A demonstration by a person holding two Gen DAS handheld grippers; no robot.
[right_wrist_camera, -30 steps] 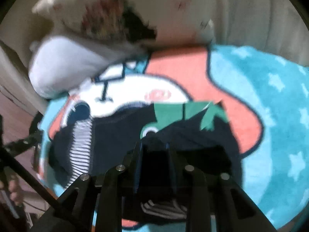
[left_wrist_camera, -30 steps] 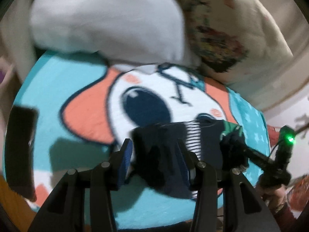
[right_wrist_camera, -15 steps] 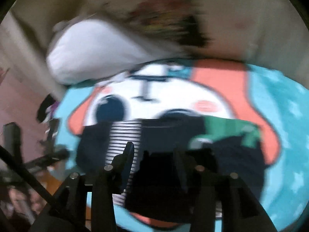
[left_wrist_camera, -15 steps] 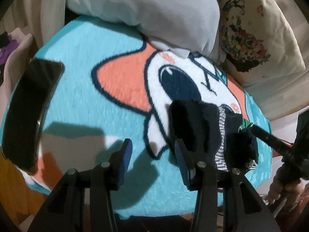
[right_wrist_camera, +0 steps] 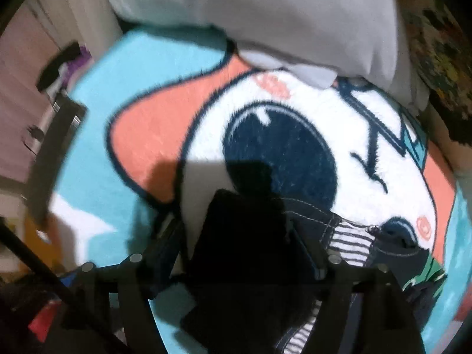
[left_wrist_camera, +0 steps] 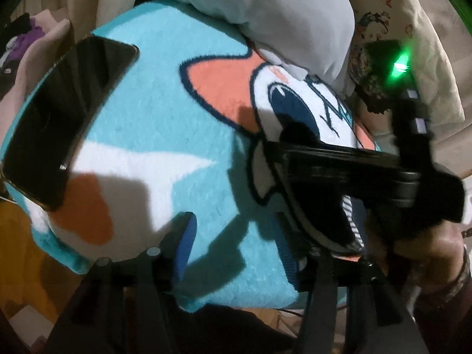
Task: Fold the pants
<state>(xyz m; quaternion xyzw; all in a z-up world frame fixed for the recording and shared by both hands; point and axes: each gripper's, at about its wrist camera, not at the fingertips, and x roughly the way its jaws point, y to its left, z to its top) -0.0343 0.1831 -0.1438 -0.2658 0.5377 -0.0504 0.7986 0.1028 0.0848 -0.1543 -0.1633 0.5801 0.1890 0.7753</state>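
A person works two handheld grippers over a cartoon-print blanket [left_wrist_camera: 165, 135], folding a small pair of dark pants [right_wrist_camera: 348, 236] with a striped lining.

Left to right: a phone [left_wrist_camera: 62, 118] lies on the blanket's edge, well off to the left of the left gripper [left_wrist_camera: 233, 244]. That tool points steeply down, its jaws parting and nothing but bare blanket between the blue pads [left_wrist_camera: 185, 244]. The pants sit just past its right finger, largely hidden by the right hand's black tool crossing above them. The hand [left_wrist_camera: 424, 244] gripping that tool shows at the frame's right edge.

In the right wrist view, the right gripper [right_wrist_camera: 239, 250] aims almost straight down, jaws opening. A dark fold of the pants lies between its fingers; whether the pads still press it cannot be told, since the cloth is black against black.

The likely trouble: with both tools letting go, the thick fold may spring back open or slump sideways, undoing the crease. The two grippers also sit close together, so one could catch the cloth, or the other tool, while pulling away. A sweep to the left could knock the phone off the edge. A grey pillow [right_wrist_camera: 265, 14] lies beyond both tools.
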